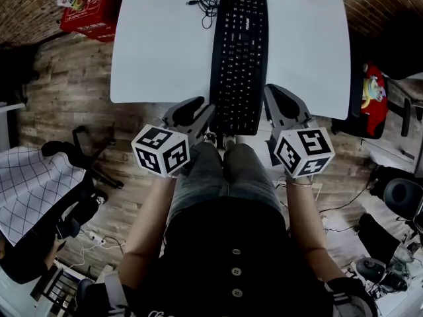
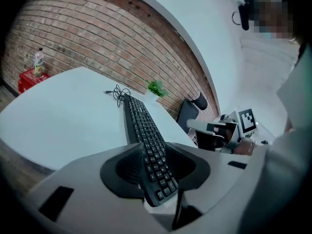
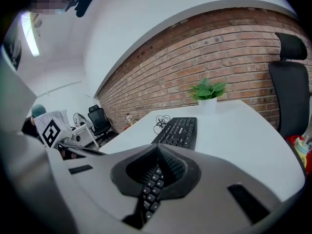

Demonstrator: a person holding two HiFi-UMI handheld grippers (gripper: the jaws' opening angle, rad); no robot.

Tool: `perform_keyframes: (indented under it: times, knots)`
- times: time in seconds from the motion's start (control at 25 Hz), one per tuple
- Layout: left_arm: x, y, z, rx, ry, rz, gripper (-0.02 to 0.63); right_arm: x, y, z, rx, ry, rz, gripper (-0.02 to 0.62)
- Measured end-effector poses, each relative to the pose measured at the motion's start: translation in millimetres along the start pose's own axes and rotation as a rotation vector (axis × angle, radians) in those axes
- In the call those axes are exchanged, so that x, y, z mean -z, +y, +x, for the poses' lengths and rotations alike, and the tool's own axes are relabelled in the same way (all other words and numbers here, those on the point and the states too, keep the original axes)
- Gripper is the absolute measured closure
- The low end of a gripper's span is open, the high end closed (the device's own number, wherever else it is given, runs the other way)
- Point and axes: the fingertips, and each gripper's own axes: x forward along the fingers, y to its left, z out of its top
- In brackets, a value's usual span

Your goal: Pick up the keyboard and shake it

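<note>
Gripping stage, by the look: keyboard [image 1: 239, 58] lies down the middle of the counter [image 1: 165, 45], overhanging its near edge, right tongs [image 1: 272, 101] clenched on that end, left tongs [image 1: 203, 114] slack around it; lifting calls for the left to clamp.

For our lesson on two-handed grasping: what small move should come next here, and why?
Probably close the left gripper on the near corner of the keyboard. Its jaws straddle that corner but stand apart, while the right gripper is shut on the other near corner, and the keyboard lies on the table.
</note>
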Motion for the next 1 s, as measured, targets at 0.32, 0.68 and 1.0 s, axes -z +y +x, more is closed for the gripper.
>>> perform_keyframes:
  times: [0.32, 0.68, 1.0]
  knots:
    - [36.6, 3.9, 6.8, 0.027, 0.092, -0.075, 0.418, 16.4, -3.7, 7.0, -0.002, 0.031, 0.002, 0.568]
    - [74.2, 15.1, 23.9, 0.087, 0.22, -0.196, 0.336, 32.0, -12.1, 11.3, 0.012, 0.067, -0.003, 0.568]
    - [94.4, 6.3, 44.9, 0.238, 0.317, -0.258, 0.322, 41.9, -17.8, 15.4, 0.027, 0.097, -0.012, 0.568]
